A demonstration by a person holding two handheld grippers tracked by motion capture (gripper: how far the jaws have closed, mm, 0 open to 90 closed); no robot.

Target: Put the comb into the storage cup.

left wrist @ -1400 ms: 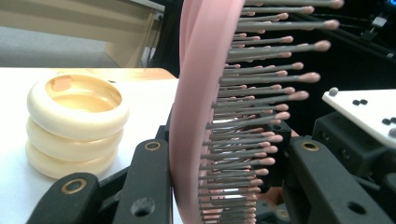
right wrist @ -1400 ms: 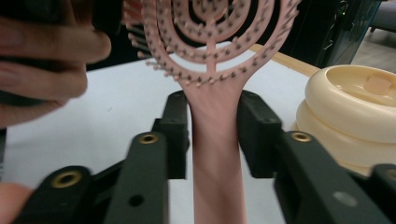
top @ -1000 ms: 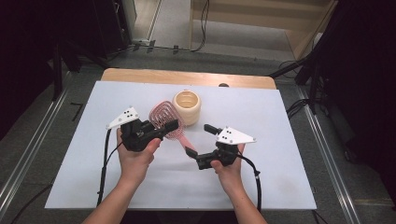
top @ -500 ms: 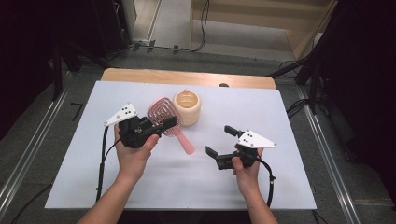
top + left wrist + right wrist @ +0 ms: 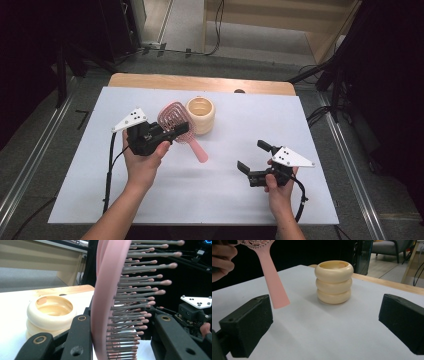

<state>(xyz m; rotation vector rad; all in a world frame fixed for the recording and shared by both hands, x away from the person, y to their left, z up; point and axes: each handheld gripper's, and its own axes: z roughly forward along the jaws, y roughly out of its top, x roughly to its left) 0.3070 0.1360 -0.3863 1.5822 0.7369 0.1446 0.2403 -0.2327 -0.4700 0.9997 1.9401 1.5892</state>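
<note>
My left gripper (image 5: pixel 175 129) is shut on the head of a pink hairbrush (image 5: pixel 172 114), which hangs above the white table with its handle slanting down to the right. In the left gripper view, one jaw presses the brush's back and the other meets the tips of the bristles (image 5: pixel 140 305). A cream ribbed cup (image 5: pixel 200 114) stands just behind the brush. My right gripper (image 5: pixel 251 155) hovers open over the table's right half, with nothing between its jaws. The right gripper view looks between the jaws toward the cup (image 5: pixel 334 282) and the brush handle (image 5: pixel 273 282).
A white sheet (image 5: pixel 225 200) covers the table, with a wooden strip (image 5: pixel 200 82) along the far edge. Cables trail from both grippers toward the near edge. Dark equipment and floor cables surround the table.
My right gripper has drawn away from the brush handle, to the right and toward the near edge. The left gripper and the brush have stayed in place.
</note>
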